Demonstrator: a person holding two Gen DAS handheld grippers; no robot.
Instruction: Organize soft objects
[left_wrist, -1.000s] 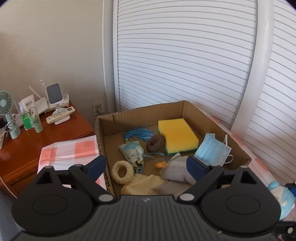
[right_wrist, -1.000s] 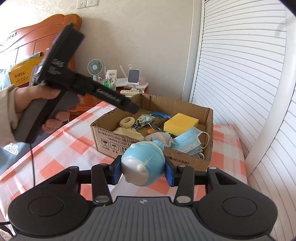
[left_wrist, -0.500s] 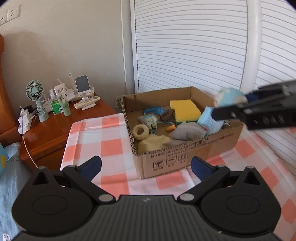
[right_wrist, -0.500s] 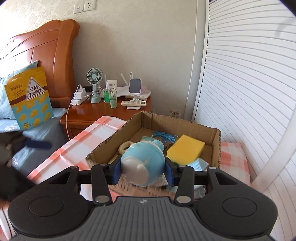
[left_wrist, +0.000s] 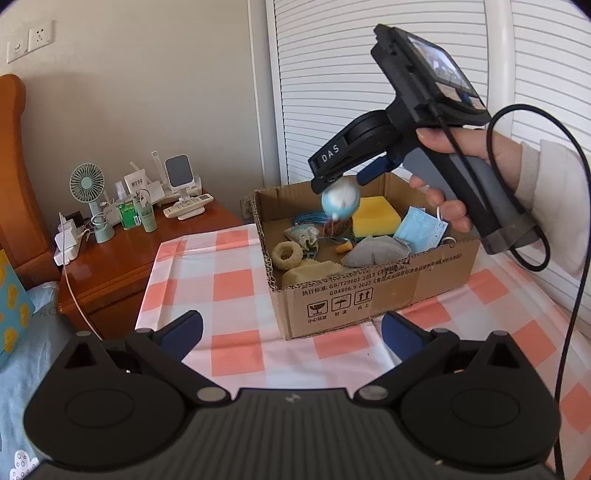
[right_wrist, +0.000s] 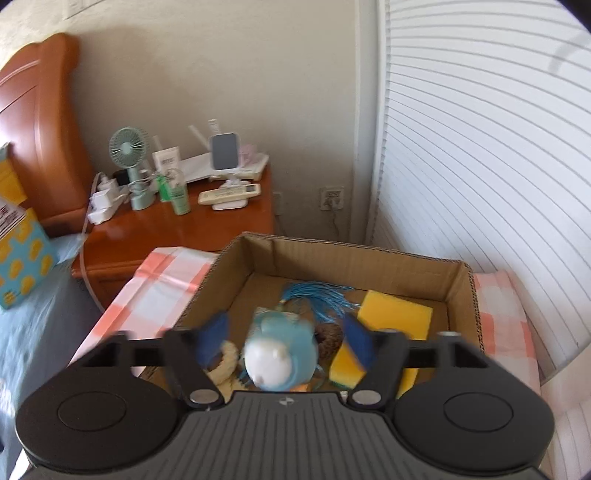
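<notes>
A cardboard box (left_wrist: 369, 291) (right_wrist: 332, 251) stands on the checked cloth. It holds a yellow sponge (left_wrist: 375, 218) (right_wrist: 395, 314), a blue face mask (left_wrist: 421, 230), a grey pouch (left_wrist: 376, 251), a cream ring (left_wrist: 287, 254) and a blue tassel (right_wrist: 317, 295). Above the box, a hand holds my right gripper (left_wrist: 340, 182) (right_wrist: 286, 338). Its jaws are opening, and the round blue and white toy (left_wrist: 340, 201) (right_wrist: 280, 354) sits loose between them, blurred, with gaps to both pads. My left gripper (left_wrist: 291, 328) stands open and empty over the cloth in front of the box.
A wooden nightstand (left_wrist: 147, 240) at the left carries a small fan (left_wrist: 86, 184), bottles, a remote and chargers. White louvred doors stand behind the box. The right gripper's black cable (left_wrist: 569, 295) hangs at the right. A wooden headboard (right_wrist: 33, 129) and bedding lie far left.
My right gripper has moved over the box and spread its jaws, letting go of the blue toy. My left gripper has drawn back from the box.
</notes>
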